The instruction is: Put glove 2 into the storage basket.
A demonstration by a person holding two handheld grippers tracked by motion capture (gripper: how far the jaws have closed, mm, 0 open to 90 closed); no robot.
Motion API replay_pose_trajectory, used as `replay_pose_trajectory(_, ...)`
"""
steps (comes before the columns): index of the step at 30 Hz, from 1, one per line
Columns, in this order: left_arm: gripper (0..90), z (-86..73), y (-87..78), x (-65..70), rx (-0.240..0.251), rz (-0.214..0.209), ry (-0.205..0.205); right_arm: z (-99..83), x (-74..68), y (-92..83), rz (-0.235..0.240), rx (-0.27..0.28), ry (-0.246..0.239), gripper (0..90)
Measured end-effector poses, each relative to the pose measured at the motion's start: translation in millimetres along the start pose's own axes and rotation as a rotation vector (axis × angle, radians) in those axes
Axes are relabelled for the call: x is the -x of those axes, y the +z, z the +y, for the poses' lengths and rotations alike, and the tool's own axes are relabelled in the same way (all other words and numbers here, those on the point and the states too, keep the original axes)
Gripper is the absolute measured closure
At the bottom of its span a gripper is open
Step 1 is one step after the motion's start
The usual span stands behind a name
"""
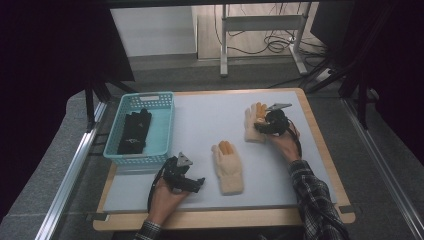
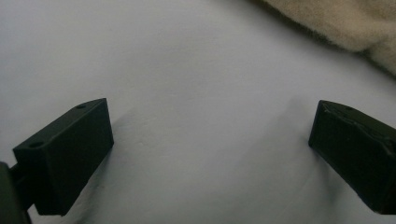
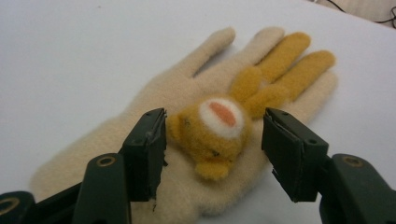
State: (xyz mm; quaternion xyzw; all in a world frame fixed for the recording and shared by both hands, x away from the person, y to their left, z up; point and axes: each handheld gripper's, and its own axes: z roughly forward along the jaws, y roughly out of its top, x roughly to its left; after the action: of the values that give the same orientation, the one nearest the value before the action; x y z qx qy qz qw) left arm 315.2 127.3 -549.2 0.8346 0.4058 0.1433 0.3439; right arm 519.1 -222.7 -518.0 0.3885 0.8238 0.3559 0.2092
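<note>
Your high view is dim around the edges: the curtains left and right go to near black, while the pale table mat [image 1: 200, 130] is evenly lit from above with no glare. Shadows there are soft and short, lying close under the basket [image 1: 142, 129]. The picture is slightly soft overall and fine detail is grainy. In your left gripper view the mat reads bright and almost washed out; the black jaws throw faint, diffuse shadows and look blurred at close range. In your right gripper view the cream glove [image 3: 205, 121] is sharp, while the near jaw bases are out of focus.
</note>
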Motion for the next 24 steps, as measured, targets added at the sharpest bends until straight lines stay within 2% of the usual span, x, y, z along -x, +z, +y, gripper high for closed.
replay_pose_trajectory(4, 0.0, 0.0, 0.0, 0.0, 0.000, 0.000, 0.000, -0.9, 1.1, 5.9, -0.004, -0.003, 0.002, 39.9)
replay_pose_trajectory(7, 0.0, 0.0, 0.0, 0.0, 0.000, 0.000, 0.000, -0.1, -0.3, 9.5, -0.015, -0.004, -0.017, 41.1)
replay_pose_trajectory(12, 0.0, 0.0, 0.0, 0.0, 0.000, 0.000, 0.000, 1.4, -2.0, 9.9, -0.009, -0.013, -0.008, 55.1)
replay_pose_trajectory(14, 0.0, 0.0, 0.0, 0.0, 0.000, 0.000, 0.000, 2.4, -2.6, 8.9, -0.011, -0.022, -0.003, 57.9)
replay_pose_trajectory(18, 0.0, 0.0, 0.0, 0.0, 0.000, 0.000, 0.000, 3.7, -3.8, 3.8, -0.017, -0.022, -0.013, 59.4)
replay_pose_trajectory(20, 0.0, 0.0, 0.0, 0.0, 0.000, 0.000, 0.000, 4.0, -3.6, -0.7, -0.004, -0.006, 0.007, 59.4)
replay_pose_trajectory(24, 0.0, 0.0, 0.0, 0.0, 0.000, 0.000, 0.000, 7.8, -4.5, -13.8, 0.011, 0.016, 0.011, 59.3)
